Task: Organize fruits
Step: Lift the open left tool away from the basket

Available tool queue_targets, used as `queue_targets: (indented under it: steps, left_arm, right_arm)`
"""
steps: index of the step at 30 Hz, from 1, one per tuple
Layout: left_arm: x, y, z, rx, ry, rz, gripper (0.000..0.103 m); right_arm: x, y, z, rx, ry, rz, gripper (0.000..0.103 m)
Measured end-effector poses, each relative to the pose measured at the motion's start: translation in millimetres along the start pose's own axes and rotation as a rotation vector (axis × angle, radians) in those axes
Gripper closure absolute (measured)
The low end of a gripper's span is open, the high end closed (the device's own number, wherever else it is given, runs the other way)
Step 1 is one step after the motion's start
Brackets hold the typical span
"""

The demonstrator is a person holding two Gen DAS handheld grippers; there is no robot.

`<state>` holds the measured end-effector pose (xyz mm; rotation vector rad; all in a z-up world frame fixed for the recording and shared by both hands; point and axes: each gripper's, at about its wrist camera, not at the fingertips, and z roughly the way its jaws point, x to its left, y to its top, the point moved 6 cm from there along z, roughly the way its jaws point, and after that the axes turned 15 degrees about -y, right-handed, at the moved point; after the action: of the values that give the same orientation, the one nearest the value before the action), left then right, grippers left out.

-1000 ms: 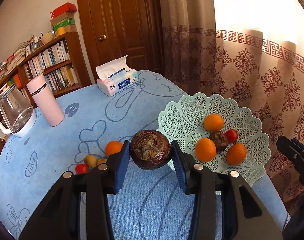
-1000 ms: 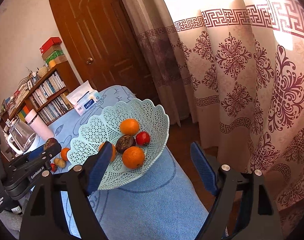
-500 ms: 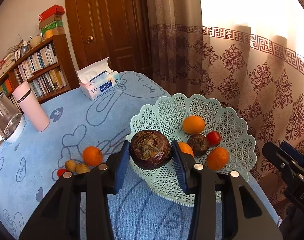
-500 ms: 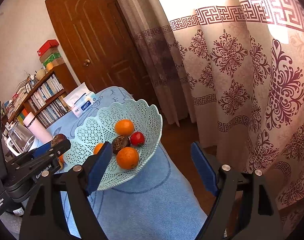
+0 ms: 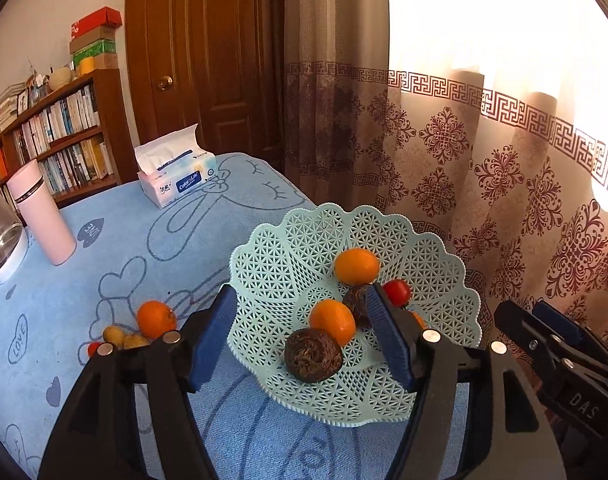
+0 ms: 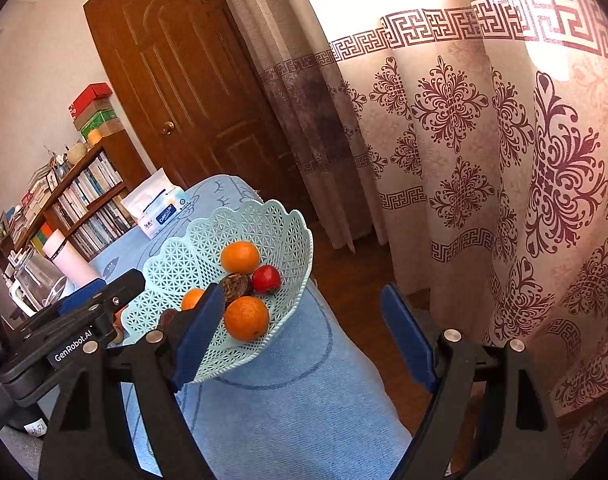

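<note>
Our left claw [image 5: 299,336] had just been opening, wide and empty; loose orange [image 5: 156,319] lay lower left, nearest it.

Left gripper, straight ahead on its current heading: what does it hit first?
Probably the dark brown fruit lying in the basket, between the left gripper's open fingers, which have just opened. An orange sits right behind it. Depth is uncertain.

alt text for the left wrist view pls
The open left gripper has just released a dark brown fruit into the mint lattice basket, beside oranges and a red fruit. One orange and small fruits remain on the blue tablecloth.
</note>
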<state>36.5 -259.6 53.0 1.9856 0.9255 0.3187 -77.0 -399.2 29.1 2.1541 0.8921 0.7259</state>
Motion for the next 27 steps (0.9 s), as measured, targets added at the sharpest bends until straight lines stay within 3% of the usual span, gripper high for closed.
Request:
queue_targets:
  steps: [6, 9, 27]
  left_arm:
    - [9.9, -4.8, 0.6, 0.015, 0.021, -0.028, 0.031]
    - [14.7, -7.6, -0.8, 0.016, 0.035, -0.038, 0.016]
    - [46.6, -27.8, -15.0, 0.033, 0.103, -0.093, 0.015]
  right_arm:
    - [1.4, -0.1, -0.1, 0.0, 0.002, -0.002, 0.021]
    - [1.7, -0.6, 0.2, 0.003, 0.002, 0.0, 0.017]
    - [22.0, -13.6, -1.5, 0.02, 0.034, -0.041, 0.016]
